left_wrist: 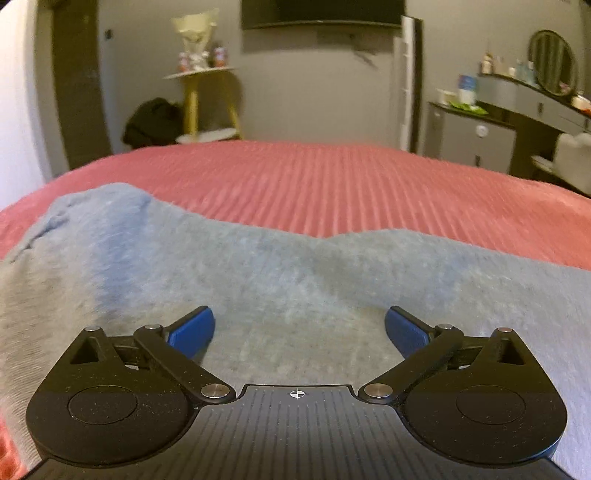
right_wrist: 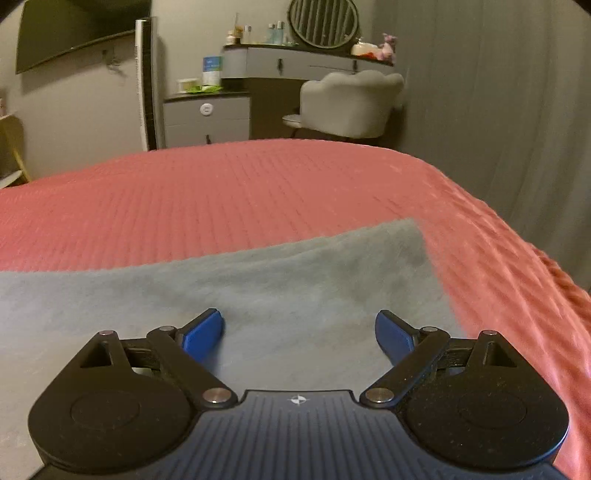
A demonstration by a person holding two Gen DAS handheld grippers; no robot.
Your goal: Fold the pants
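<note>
Grey fleece pants lie flat on a red ribbed bedspread. In the left wrist view my left gripper is open, its blue pads wide apart just above the grey cloth, holding nothing. In the right wrist view the pants end in a corner at the right, near the bed's edge. My right gripper is open too, low over the cloth near that corner, holding nothing.
The bedspread stretches far ahead of the pants. Beyond the bed stand a yellow side table, a grey cabinet, a vanity with a round mirror and a grey chair. The bed drops off at the right.
</note>
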